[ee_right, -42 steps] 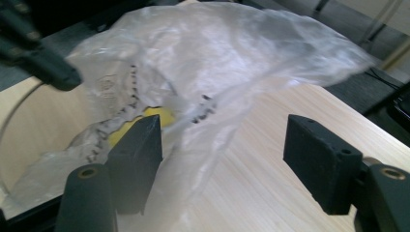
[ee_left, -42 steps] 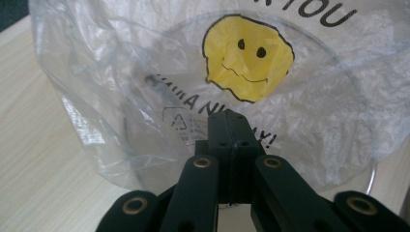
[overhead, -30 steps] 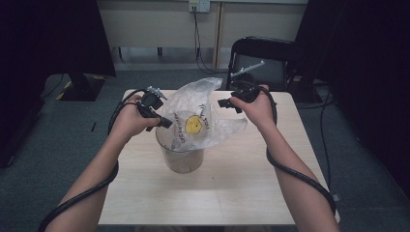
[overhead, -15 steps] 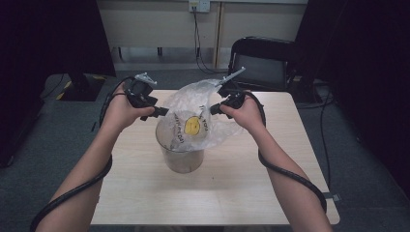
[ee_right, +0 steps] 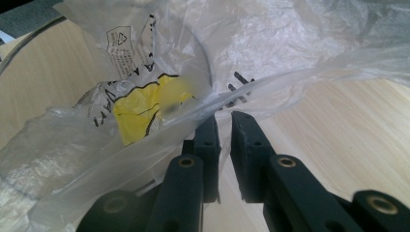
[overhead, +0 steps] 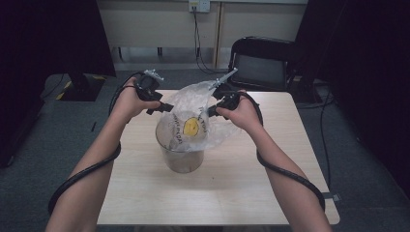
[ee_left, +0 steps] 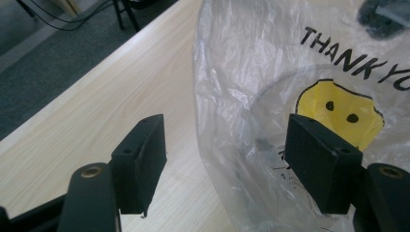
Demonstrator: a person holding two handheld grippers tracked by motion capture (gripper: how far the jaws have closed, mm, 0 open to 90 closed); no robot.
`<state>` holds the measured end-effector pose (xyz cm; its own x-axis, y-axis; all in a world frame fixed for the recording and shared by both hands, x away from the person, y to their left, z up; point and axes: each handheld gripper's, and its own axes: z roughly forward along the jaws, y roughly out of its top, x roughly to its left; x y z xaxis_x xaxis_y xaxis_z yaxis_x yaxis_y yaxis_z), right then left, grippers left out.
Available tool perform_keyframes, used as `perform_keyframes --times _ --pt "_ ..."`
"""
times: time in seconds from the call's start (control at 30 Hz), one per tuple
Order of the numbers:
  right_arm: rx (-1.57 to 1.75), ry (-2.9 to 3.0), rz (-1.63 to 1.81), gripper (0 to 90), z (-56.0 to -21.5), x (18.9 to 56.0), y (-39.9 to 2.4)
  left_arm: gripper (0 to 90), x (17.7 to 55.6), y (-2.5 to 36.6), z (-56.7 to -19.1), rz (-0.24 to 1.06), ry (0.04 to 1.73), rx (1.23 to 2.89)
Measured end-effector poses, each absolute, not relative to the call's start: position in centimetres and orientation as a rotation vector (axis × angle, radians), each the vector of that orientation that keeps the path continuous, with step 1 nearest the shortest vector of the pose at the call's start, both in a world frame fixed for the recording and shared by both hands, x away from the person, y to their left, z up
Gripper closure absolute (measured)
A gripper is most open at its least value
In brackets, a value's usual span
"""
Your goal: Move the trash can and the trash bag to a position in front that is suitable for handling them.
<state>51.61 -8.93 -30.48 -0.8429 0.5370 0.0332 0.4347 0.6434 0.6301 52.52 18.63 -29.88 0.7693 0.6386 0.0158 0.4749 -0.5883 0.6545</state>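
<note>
A clear plastic bag [overhead: 193,99] printed with a yellow smiley and "THANK YOU" sits in a transparent round bin [overhead: 183,162] at the middle of the wooden table [overhead: 232,193]. My left gripper [overhead: 167,107] is at the bag's left side, open; its jaws have just been opening. In the left gripper view [ee_left: 225,159] the bag's [ee_left: 251,72] edge lies loose in the gap, with no pad pressing on it. My right gripper [overhead: 211,112] is shut on the bag's right edge. In the right gripper view [ee_right: 225,125] its jaws, easing slightly, still pinch a fold of film [ee_right: 145,58].
A black chair [overhead: 263,63] stands just past the table's far edge. Cables hang from a wall outlet [overhead: 199,6] behind it. A dark stand base [overhead: 82,84] is on the floor at the left. Both gripper cables loop along the forearms.
The left gripper let go of the bag, opened and drew back to the left. The right gripper came in towards the bag and closed on its right edge.
</note>
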Motion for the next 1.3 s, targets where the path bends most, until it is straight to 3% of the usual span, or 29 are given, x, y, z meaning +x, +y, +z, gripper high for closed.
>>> perform_keyframes --times 0.07,0.13,0.17,0.2,0.3,0.57,0.6,0.83,1.0,1.07,1.1,1.23,1.3 --pt "0.790 2.710 0.983 80.7 -30.5 51.7 -8.8 32.5 52.7 18.4 -30.4 0.286 0.798 2.313" --pt "0.784 2.718 0.978 80.7 -30.5 51.6 -8.7 57.7 52.5 18.2 -30.6 0.248 0.793 2.319" --pt "0.777 2.721 0.978 80.7 -30.5 51.6 -8.6 63.4 52.3 18.0 -30.6 0.240 0.811 2.334" --pt "0.766 2.725 0.979 80.5 -30.5 51.5 -8.5 76.6 52.1 17.9 -30.6 0.201 0.824 2.358" --pt "0.751 2.728 0.982 80.0 -30.5 51.3 -8.0 86.9 51.3 17.5 -30.9 0.105 0.830 2.399" --pt "0.736 2.737 0.984 78.9 -30.8 50.8 -6.9 88.4 49.1 16.6 -32.2 0.095 0.827 2.457" --pt "0.724 2.737 0.988 78.5 -30.9 50.8 -6.8 85.8 49.0 16.6 -32.3 0.118 0.833 2.449" --pt "0.729 2.747 0.980 78.0 -31.7 51.0 -6.4 43.1 48.9 17.6 -30.5 0.311 0.778 2.391" --pt "0.735 2.744 1.003 77.4 -31.7 51.3 -6.7 36.3 50.5 17.3 -29.7 0.338 0.796 2.354" --pt "0.734 2.744 1.009 76.9 -31.7 51.2 -6.7 36.8 51.3 17.0 -30.1 0.316 0.808 2.333" --pt "0.729 2.747 1.009 76.6 -31.6 51.2 -6.7 41.6 51.6 16.9 -30.2 0.301 0.808 2.334" --pt "0.719 2.756 1.009 74.8 -31.8 51.0 -6.5 73.8 52.1 16.3 -31.2 0.240 0.815 2.377" --pt "0.728 2.750 0.997 71.8 -31.9 51.1 -6.5 80.7 52.0 16.3 -31.5 0.221 0.828 2.389"
